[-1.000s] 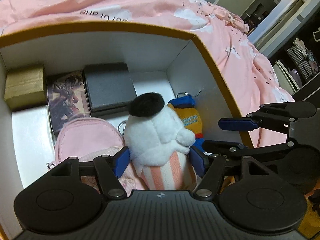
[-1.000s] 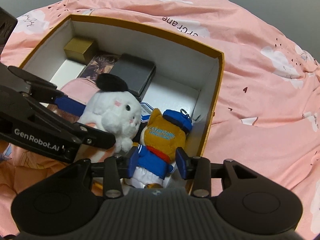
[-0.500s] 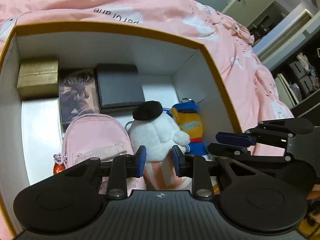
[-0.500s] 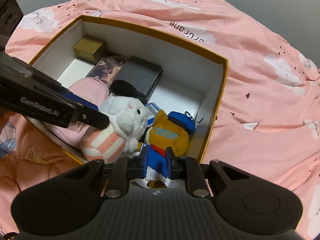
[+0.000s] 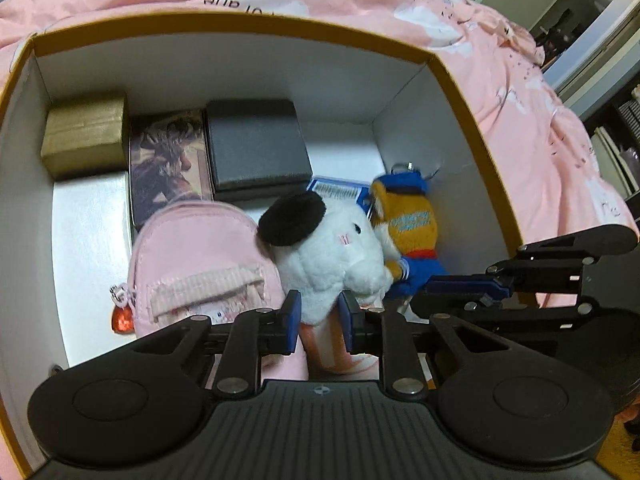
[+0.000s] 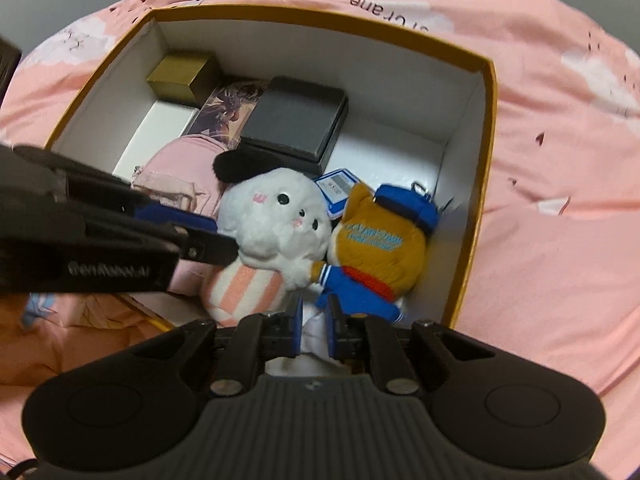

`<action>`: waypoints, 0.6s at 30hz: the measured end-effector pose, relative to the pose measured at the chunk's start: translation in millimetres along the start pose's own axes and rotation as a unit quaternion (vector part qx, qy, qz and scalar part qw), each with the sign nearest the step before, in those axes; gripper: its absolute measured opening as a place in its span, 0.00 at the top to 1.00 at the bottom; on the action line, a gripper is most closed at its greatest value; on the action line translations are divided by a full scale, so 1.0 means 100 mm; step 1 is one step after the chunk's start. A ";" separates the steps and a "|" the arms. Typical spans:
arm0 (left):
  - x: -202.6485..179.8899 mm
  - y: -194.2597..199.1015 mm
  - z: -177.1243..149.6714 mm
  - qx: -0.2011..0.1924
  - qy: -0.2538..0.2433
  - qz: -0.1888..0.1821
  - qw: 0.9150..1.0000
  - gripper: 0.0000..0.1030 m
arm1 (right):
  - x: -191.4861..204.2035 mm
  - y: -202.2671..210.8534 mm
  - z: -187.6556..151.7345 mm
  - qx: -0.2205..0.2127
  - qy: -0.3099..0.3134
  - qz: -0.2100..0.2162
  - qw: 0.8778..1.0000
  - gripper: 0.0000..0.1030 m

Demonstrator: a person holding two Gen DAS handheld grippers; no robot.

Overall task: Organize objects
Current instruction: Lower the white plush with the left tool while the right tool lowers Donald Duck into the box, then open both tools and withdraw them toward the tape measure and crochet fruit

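Observation:
A white plush with a black ear and pink striped body (image 5: pixel 332 256) (image 6: pixel 272 220) stands in the white box with an orange rim (image 5: pixel 248 28) (image 6: pixel 490 92). My left gripper (image 5: pixel 318 320) is shut on its lower body. An orange plush with a blue cap and blue clothes (image 5: pixel 412 224) (image 6: pixel 380 248) leans against the white one near the box's right wall. My right gripper (image 6: pixel 312 332) is shut on its white lower end. A pink mini backpack (image 5: pixel 196 256) lies left of the white plush.
At the back of the box are a gold box (image 5: pixel 84 136), a picture card box (image 5: pixel 168 160), a dark grey box (image 5: pixel 256 144) and a blue-edged card (image 5: pixel 336 192). A pink duvet (image 6: pixel 560 200) surrounds the box. A doorway and shelves (image 5: pixel 600 40) are at right.
Both grippers closed from open onto the plushes' lower parts and drew back and up; the plushes now stand more upright in the box.

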State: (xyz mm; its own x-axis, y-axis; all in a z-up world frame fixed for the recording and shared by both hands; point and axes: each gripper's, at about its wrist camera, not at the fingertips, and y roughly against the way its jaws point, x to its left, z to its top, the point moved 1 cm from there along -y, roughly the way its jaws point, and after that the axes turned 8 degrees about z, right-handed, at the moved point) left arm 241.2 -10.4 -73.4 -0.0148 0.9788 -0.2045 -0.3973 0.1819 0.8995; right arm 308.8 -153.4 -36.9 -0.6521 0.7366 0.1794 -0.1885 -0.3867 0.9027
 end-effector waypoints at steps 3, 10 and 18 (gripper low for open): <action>-0.01 0.03 -0.05 -0.009 0.001 0.003 1.000 0.75 | -0.01 0.00 -0.01 -0.002 -0.003 0.003 1.000 0.88; -0.05 0.28 -0.22 -0.077 -0.002 0.016 0.997 0.72 | 0.10 0.15 -0.08 -0.043 0.008 -0.031 0.999 0.76; -0.23 0.81 -0.47 -0.170 -0.036 0.011 0.985 0.64 | 0.35 0.61 -0.38 -0.124 0.020 -0.070 0.990 0.64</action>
State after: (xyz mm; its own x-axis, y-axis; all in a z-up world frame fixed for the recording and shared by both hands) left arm 165.8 -22.1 -13.7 0.0334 0.9884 -0.1478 -0.6820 0.1307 0.7196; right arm 246.8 -172.3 9.6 -0.6348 0.7717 0.0388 -0.4503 -0.4103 0.7930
